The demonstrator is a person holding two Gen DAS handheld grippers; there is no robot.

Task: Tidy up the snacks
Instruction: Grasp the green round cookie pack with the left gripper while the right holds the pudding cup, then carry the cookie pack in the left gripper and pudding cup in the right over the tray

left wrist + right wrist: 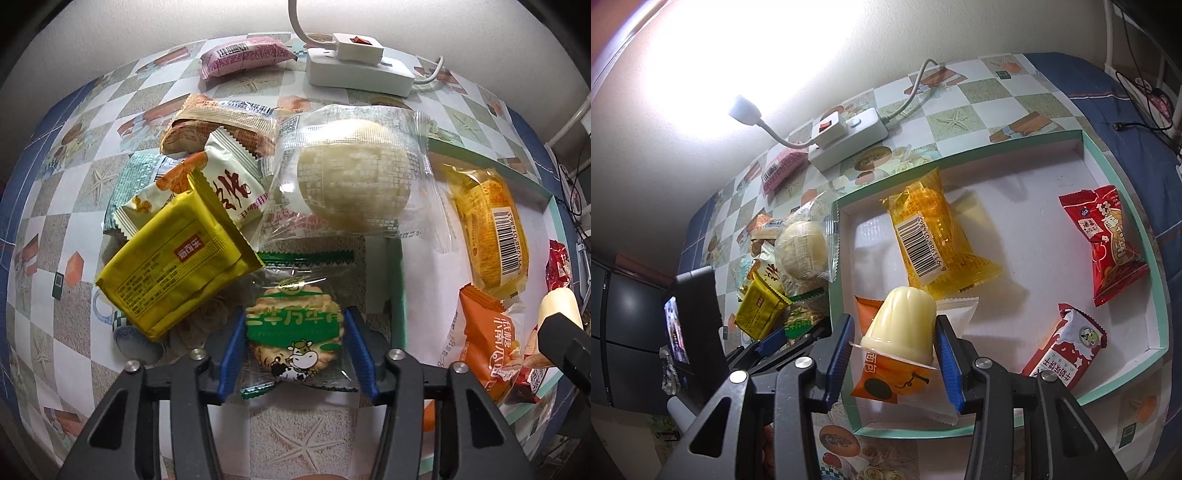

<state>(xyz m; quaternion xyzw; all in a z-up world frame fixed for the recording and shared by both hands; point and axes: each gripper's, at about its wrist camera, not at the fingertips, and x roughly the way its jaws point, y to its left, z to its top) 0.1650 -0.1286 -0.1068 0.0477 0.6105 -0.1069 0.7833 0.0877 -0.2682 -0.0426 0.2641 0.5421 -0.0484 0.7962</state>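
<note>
Ahead of the left jaws the way is blocked by a heap of wrappers: a yellow packet (pixel 177 273) leans in from their left, a clear-wrapped round cake (pixel 354 177) lies straight beyond, and a white-and-orange sachet (pixel 221 184) sits between them. Bare tabletop (pixel 55 221) opens far left of the heap. Past it stand a pink packet (pixel 245 55) and a power strip (pixel 360 70).

Ahead of the right jaws, an orange barcode pack (pixel 934 236) lies in the tray (pixel 1123 184). Open white floor spreads to their right, bounded by a red packet (pixel 1115 240) and a red-and-white bar (pixel 1067 347).
</note>
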